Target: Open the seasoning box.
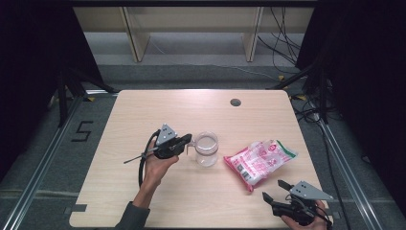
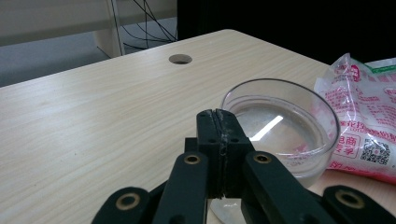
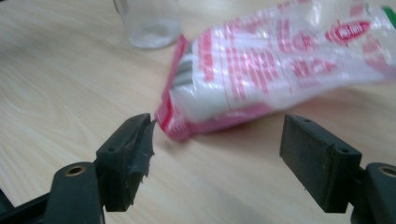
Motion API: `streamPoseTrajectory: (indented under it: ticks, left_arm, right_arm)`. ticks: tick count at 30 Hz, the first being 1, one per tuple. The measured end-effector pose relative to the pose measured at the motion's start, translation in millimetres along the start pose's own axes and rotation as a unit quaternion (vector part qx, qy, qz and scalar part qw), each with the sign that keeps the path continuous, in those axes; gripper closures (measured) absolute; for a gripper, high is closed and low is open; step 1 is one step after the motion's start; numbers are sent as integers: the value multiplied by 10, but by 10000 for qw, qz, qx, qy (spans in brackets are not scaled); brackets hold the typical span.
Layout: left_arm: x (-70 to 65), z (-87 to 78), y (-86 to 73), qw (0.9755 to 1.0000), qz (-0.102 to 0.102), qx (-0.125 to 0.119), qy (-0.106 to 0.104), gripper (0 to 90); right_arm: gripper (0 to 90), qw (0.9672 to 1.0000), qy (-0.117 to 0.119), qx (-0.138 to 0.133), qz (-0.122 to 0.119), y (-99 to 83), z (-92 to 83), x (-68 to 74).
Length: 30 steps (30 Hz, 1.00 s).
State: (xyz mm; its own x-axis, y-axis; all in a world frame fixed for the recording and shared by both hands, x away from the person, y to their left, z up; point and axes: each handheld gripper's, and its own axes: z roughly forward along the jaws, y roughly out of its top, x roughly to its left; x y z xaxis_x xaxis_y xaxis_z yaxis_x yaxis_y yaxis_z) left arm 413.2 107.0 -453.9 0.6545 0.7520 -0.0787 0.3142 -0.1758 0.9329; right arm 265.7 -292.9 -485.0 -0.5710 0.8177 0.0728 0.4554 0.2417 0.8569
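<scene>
A clear plastic cup stands upright near the middle of the table, and it is close ahead in the left gripper view as cup. My left gripper reaches it from the left. Its jaws are pressed together on the cup's handle, and a bit of clear plastic shows below them. A pink and white sealed bag lies flat to the right of the cup. My right gripper is open near the front right edge, just short of the bag, with nothing between its jaws.
The light wooden table has a round cable hole near its far edge. Cables lie on the floor beyond the table at the back right. A person's left forearm comes in from the bottom.
</scene>
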Motion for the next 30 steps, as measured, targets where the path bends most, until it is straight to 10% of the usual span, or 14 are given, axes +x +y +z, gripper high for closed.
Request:
streamPoseTrajectory:
  ticks: [12, 30]
  left_arm:
    - [-6, -6, 1, 10000, 78, 0, 18, 889]
    - [4, 3, -16, 9999, 105, 37, 41, 890]
  right_arm:
    - [529, 9976, 494, -268, -410, 449, 465, 198]
    - [877, 9948, 574, -363, -765, 840, 1027, 267]
